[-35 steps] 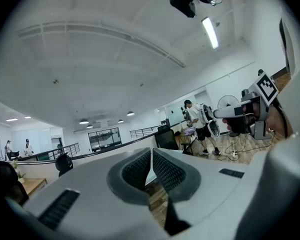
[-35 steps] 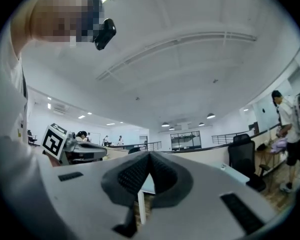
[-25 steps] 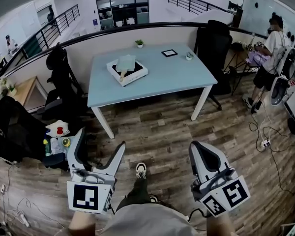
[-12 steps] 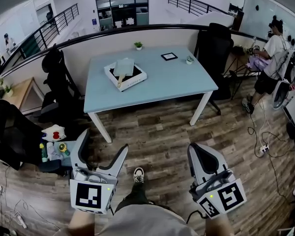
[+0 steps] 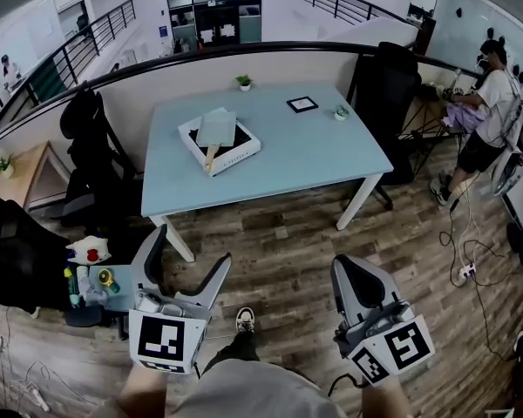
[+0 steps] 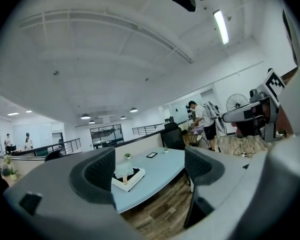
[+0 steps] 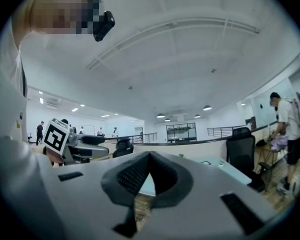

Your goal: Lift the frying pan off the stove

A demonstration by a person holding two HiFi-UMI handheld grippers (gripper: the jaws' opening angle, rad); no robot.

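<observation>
A pale frying pan (image 5: 218,129) with a wooden handle sits on a white stove (image 5: 237,152) on the light blue table (image 5: 314,151), well ahead of both grippers. The left gripper view shows the pan (image 6: 123,170) on the stove (image 6: 132,178) far off between the jaws. My left gripper (image 5: 188,254) is open and empty, held low over the wooden floor. My right gripper (image 5: 353,270) is shut with nothing in it, its pads (image 7: 140,171) meeting at the tips.
Black office chairs stand left (image 5: 91,146) and behind right (image 5: 385,77) of the table. A small plant (image 5: 243,82), a dark frame (image 5: 302,104) and a cup (image 5: 340,113) sit on it. A stool with toys (image 5: 91,277) is near my left. A person (image 5: 492,103) stands far right; cables (image 5: 471,259) lie there.
The table and stove have drawn slightly closer and lower in the head view as the person moves forward. Both grippers keep their pose, left open and right shut.
</observation>
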